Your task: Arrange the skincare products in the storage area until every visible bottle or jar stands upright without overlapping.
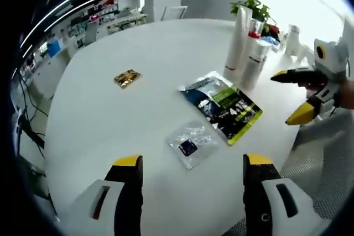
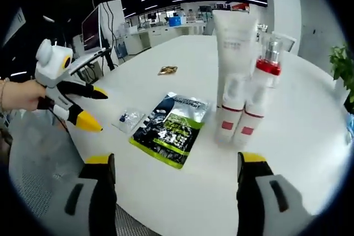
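On the round white table a tall white tube and a pump bottle with a red collar stand upright, close together. In the right gripper view the tube and the red-collared bottle rise just ahead, a little right of centre. A dark green-and-black packet lies flat beside them. A small clear sachet lies near it. My left gripper is open and holds nothing. My right gripper is open too, near the bottles.
A gold sachet lies alone farther out on the table. A potted plant and a small white bottle stand at the table's far side. A mesh chair is beside the table edge. Desks and screens line the room behind.
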The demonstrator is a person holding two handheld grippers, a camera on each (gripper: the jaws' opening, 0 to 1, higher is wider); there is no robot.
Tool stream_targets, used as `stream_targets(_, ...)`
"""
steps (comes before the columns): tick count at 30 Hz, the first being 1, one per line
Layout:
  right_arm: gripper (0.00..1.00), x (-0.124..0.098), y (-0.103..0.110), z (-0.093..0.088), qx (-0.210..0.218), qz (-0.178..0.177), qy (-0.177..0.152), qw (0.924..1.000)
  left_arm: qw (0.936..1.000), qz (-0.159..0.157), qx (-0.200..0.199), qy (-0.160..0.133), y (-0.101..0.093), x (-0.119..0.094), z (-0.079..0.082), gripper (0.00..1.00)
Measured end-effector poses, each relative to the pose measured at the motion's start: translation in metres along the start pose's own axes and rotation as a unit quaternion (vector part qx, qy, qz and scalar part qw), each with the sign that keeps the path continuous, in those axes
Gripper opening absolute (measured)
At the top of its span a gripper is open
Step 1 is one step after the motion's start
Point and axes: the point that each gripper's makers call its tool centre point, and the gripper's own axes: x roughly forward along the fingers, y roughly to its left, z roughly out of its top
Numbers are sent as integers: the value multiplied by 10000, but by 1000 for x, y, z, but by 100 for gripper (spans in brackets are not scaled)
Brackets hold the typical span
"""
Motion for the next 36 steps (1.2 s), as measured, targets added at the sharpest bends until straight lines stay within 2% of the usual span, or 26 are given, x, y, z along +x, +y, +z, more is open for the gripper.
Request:
stream_targets(3,100,-12,-12,2,116,-151,-144,9997,9997,4,-169,-154,3,-6,0,80)
stream_targets(8,100,-27,-25,3,235,-320,-336,9986,9991,31,-347,-256,6,-17,0,89)
stream_targets(15,100,-42,-31,1,198,-385,-472,9979,9978,-46,-514,-426,4,-30,0,97)
stream_targets(26,100,-58,-41,-5,354,-539,-610,9960,9968,-86,-551,-573,2,-48,-2,97)
stream_targets(36,100,-61,-44,-9,382,-578,-614,9957,9975,-52,-509,-481,2,-46,-5,97)
